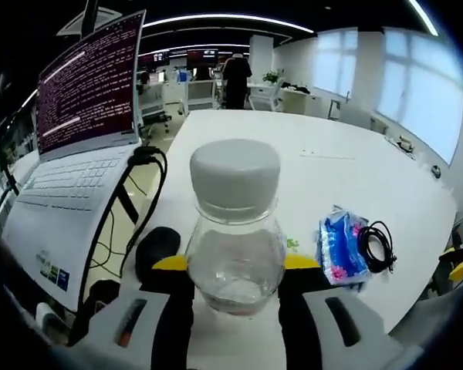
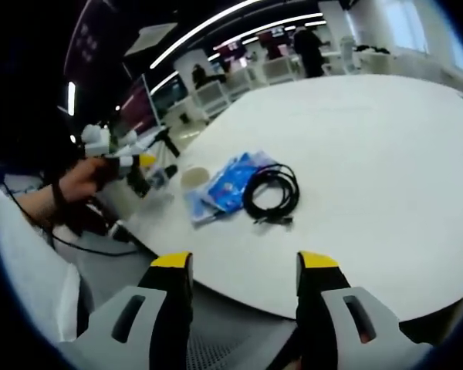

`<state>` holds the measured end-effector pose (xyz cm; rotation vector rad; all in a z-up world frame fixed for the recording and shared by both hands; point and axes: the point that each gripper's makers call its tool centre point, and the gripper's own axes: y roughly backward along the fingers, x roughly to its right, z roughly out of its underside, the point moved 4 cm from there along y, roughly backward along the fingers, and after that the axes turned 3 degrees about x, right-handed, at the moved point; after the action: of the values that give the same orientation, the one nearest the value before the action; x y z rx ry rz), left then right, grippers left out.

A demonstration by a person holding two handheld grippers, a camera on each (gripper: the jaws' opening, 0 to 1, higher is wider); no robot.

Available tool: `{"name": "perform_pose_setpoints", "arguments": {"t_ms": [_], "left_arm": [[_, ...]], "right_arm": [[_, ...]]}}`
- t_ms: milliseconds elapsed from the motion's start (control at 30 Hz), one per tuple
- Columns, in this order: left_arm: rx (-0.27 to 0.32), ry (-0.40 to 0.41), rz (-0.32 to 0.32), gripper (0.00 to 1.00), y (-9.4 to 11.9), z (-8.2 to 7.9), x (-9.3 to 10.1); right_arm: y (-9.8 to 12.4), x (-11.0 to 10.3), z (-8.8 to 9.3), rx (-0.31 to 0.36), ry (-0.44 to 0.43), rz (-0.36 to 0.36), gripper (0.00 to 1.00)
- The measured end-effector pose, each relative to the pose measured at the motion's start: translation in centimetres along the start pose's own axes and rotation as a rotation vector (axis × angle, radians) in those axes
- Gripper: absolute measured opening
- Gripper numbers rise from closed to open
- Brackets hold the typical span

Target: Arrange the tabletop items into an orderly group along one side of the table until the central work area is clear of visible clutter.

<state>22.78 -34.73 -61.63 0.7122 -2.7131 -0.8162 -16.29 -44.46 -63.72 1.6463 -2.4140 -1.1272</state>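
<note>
Two hand-held grippers: one loaded, one free.
Left hand-held gripper [image 1: 235, 266]: jaws closed around the lower body of a clear bottle [image 1: 235, 231] with a white cap, held upright over the table [image 1: 355, 166].
Right hand-held gripper [image 2: 245, 266]: jaws spread, nothing between them, hovering over the near table edge.
Blue packet [image 2: 228, 183]: flat on the table at 12 o'clock from the right jaws; at 3 o'clock of the bottle in the left gripper view.
Black cable [image 2: 272, 193]: coiled, touching the packet's 3 o'clock side.
Laptop [image 1: 77, 154]: open, at 10 o'clock of the bottle, its cord trailing off the table edge.
Risk, bottle: smooth rounded wall could slip or tip in the jaws if set down askew.
Risk, cable: a loose coil may unwind or drag the packet when lifted.
Risk, laptop cord: could snag the bottle if it is carried past.
</note>
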Motion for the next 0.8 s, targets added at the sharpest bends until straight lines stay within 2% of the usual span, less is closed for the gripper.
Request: {"name": "perform_pose_setpoints", "arguments": {"t_ms": [200, 433, 800], "left_arm": [[0.017, 0.03, -0.015, 0.42, -1.5, -1.6, 0.2], [0.006, 0.041, -0.028, 0.42, -3.9, -2.6, 0.2], [-0.004, 0.052, -0.04, 0.42, -7.9, -3.8, -0.3]], "right_arm": [[-0.2, 0.3, -1.1, 0.006, 0.01, -0.004, 0.53], [-0.3, 0.4, -1.7, 0.002, 0.026, -0.01, 0.53], [0.0, 0.9, -0.9, -0.051, 0.033, -0.021, 0.53]]}}
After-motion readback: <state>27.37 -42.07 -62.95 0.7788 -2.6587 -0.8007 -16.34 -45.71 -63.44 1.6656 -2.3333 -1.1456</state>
